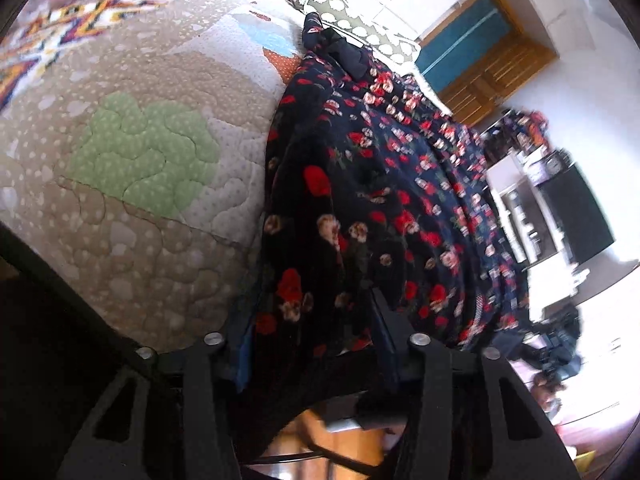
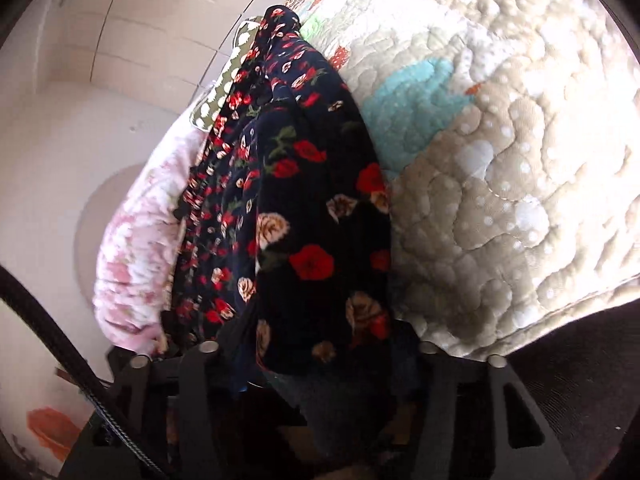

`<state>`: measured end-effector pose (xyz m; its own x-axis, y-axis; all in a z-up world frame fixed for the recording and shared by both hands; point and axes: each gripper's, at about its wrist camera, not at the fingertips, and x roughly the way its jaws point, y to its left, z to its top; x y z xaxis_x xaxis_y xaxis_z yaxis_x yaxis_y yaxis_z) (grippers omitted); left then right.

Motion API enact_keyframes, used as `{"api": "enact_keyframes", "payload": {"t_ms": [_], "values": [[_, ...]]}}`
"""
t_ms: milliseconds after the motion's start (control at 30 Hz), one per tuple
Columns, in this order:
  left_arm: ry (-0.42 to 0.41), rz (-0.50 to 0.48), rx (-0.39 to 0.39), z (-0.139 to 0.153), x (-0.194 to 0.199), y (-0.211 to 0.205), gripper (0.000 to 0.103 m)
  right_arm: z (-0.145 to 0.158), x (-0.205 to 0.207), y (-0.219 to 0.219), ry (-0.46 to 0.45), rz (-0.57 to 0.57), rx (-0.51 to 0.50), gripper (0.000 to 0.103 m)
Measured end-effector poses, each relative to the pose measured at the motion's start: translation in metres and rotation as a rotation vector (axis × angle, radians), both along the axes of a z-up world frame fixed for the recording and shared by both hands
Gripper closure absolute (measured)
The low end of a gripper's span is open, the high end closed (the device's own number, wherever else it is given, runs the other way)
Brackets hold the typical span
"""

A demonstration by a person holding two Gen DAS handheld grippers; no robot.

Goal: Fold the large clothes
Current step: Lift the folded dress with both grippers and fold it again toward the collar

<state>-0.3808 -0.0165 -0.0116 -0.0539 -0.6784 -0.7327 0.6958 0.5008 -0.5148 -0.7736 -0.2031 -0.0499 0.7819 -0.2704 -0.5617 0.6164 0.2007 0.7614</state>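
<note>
A large dark garment with red and cream roses (image 1: 372, 184) lies along the edge of a quilted bed cover (image 1: 132, 152). My left gripper (image 1: 312, 344) is shut on the garment's near edge; the cloth drapes over its fingers and hides their tips. In the right wrist view the same floral garment (image 2: 304, 200) runs away from me beside the quilt (image 2: 500, 168). My right gripper (image 2: 316, 356) is shut on the garment's edge, and its fingertips are covered by cloth.
A pink floral pillow (image 2: 136, 240) lies left of the garment. A spotted cushion (image 1: 344, 12) sits at the bed's far end. A wooden door (image 1: 480, 56), a white shelf unit (image 1: 524, 208) and a dark screen (image 1: 576, 216) stand beyond the bed. Tiled floor (image 2: 120, 40) shows left.
</note>
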Motion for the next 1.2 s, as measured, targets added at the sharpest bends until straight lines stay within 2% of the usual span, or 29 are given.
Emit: {"api": "enact_keyframes", "payload": {"t_ms": [33, 67, 233, 267, 300, 333, 400, 567, 700, 767, 833, 967, 1100, 1167, 1200], "values": [[-0.028, 0.003, 0.019, 0.000, -0.003, 0.000, 0.068, 0.002, 0.000, 0.002, 0.012, 0.003, -0.008, 0.055], [-0.049, 0.000, 0.029, 0.001, -0.006, 0.000, 0.068, 0.003, 0.002, 0.002, 0.032, 0.010, -0.019, 0.055], [-0.066, -0.008, 0.040, 0.002, -0.008, -0.001, 0.069, 0.019, 0.015, 0.007, 0.138, 0.050, -0.088, 0.059], [-0.072, -0.019, 0.045, 0.005, -0.009, -0.001, 0.080, 0.023, 0.020, 0.007, 0.162, 0.062, -0.099, 0.060], [-0.077, -0.027, 0.051, 0.007, -0.010, -0.001, 0.087, 0.024, 0.023, 0.007, 0.180, 0.072, -0.104, 0.065], [-0.073, -0.033, 0.050, 0.012, -0.009, 0.001, 0.088, 0.025, 0.027, 0.008, 0.199, 0.087, -0.107, 0.072], [-0.037, -0.035, 0.023, 0.021, -0.005, 0.005, 0.089, 0.031, 0.030, 0.011, 0.222, 0.117, -0.117, 0.077], [0.039, -0.034, -0.072, 0.053, 0.014, 0.011, 0.092, 0.070, 0.027, 0.007, 0.144, 0.168, -0.164, 0.082], [0.108, 0.001, -0.173, 0.081, 0.045, -0.003, 0.092, 0.106, 0.030, -0.018, 0.047, 0.177, -0.196, 0.084], [0.124, 0.027, -0.205, 0.095, 0.065, -0.021, 0.092, 0.122, 0.035, -0.039, 0.017, 0.173, -0.212, 0.084], [0.101, 0.058, -0.207, 0.109, 0.087, -0.051, 0.092, 0.139, 0.047, -0.061, 0.012, 0.157, -0.244, 0.084], [0.034, 0.067, -0.158, 0.128, 0.123, -0.120, 0.092, 0.170, 0.072, -0.132, -0.001, 0.089, -0.269, 0.084], [-0.023, 0.150, -0.079, 0.133, 0.168, -0.198, 0.091, 0.179, 0.111, -0.208, 0.089, 0.019, -0.250, 0.084], [-0.016, 0.218, -0.041, 0.127, 0.193, -0.226, 0.090, 0.169, 0.133, -0.249, 0.164, -0.006, -0.198, 0.083], [-0.003, 0.247, -0.016, 0.120, 0.205, -0.237, 0.089, 0.162, 0.138, -0.262, 0.197, -0.031, -0.169, 0.079]]}}
